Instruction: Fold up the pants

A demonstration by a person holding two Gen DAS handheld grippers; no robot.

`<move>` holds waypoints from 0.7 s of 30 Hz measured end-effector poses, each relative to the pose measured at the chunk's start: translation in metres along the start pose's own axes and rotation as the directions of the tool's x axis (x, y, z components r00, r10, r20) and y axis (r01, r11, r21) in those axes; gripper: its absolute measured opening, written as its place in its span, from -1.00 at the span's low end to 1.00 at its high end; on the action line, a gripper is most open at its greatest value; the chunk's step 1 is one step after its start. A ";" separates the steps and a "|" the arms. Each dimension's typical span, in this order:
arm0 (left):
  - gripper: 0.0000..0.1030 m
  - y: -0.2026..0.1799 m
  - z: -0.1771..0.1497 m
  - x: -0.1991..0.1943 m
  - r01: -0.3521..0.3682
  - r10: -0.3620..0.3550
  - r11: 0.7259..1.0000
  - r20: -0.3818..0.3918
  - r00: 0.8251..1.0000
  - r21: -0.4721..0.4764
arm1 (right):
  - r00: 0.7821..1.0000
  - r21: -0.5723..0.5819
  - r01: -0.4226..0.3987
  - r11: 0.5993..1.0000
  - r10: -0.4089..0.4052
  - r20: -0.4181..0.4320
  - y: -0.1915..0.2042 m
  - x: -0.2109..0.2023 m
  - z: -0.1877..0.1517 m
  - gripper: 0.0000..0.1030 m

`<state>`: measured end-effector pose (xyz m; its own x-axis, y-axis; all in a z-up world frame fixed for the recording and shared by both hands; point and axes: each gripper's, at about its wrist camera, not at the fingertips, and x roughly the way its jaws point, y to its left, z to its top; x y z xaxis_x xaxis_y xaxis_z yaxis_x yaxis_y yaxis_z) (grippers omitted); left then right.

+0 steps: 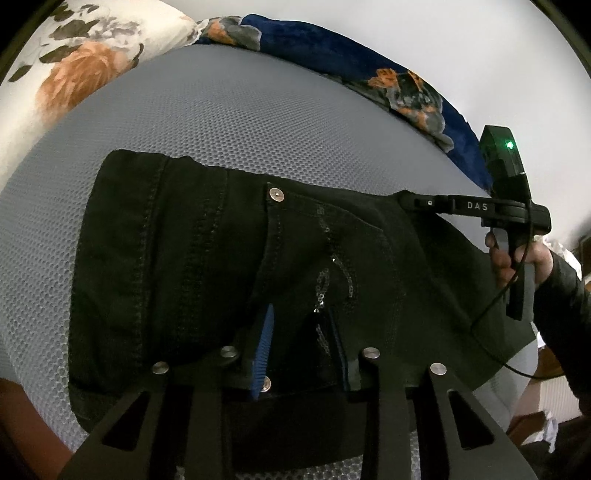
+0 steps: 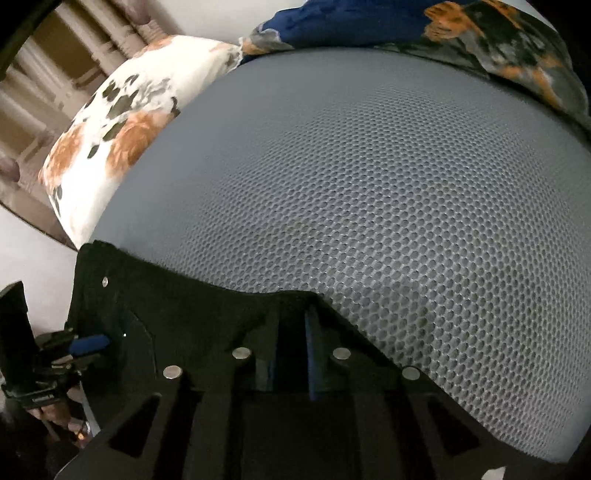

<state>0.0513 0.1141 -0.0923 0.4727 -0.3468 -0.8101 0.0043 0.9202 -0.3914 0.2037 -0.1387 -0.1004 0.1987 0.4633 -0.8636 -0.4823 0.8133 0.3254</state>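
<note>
Black pants [image 1: 207, 266] with silver rivets and a sequin pocket lie folded on the grey mesh bed [image 1: 221, 122]. My left gripper [image 1: 301, 343] has its blue-padded fingers [image 1: 264, 343] set wide on the near waistband edge, fabric between them. My right gripper [image 1: 410, 201] pinches the far right edge of the pants. In the right wrist view, my right gripper [image 2: 291, 343] has its fingers close together on a raised peak of the black fabric [image 2: 184, 317]. The left gripper [image 2: 88, 345] shows at the far left on the same cloth.
A white floral pillow [image 1: 88, 62] lies at the far left of the bed. A dark blue floral blanket [image 1: 369, 77] runs along the back edge. The pillow [image 2: 122, 140] and blanket [image 2: 480, 33] also show in the right wrist view, with wooden furniture [image 2: 55, 74] behind.
</note>
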 end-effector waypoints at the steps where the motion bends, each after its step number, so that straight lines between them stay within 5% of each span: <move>1: -0.39 -0.001 0.000 0.000 -0.002 0.002 1.000 0.001 1.000 -0.001 | 1.000 0.005 0.003 1.000 -0.003 0.007 0.002 -0.002 0.000 -0.63; 5: -0.39 -0.017 -0.002 -0.006 -0.030 0.029 0.998 0.022 0.999 0.059 | 0.997 0.037 0.036 0.999 -0.039 0.072 0.003 -0.030 -0.007 -0.44; 11: -0.35 -0.065 0.004 -0.010 0.040 -0.055 0.976 0.067 0.996 0.213 | 0.980 0.127 0.089 0.988 -0.109 0.166 -0.013 -0.086 -0.040 -0.37; 21: -0.35 -0.140 0.030 0.055 0.179 -0.173 0.936 -0.046 0.984 0.302 | 0.922 0.297 0.332 0.895 -0.374 0.098 -0.075 -0.137 -0.129 -0.32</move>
<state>0.1034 -0.0285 -0.0688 0.4234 -0.5092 -0.7493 0.3553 0.8542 -0.3797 0.1024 -0.3084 -0.0560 0.4473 0.1572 -0.8805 -0.1125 0.9865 0.1190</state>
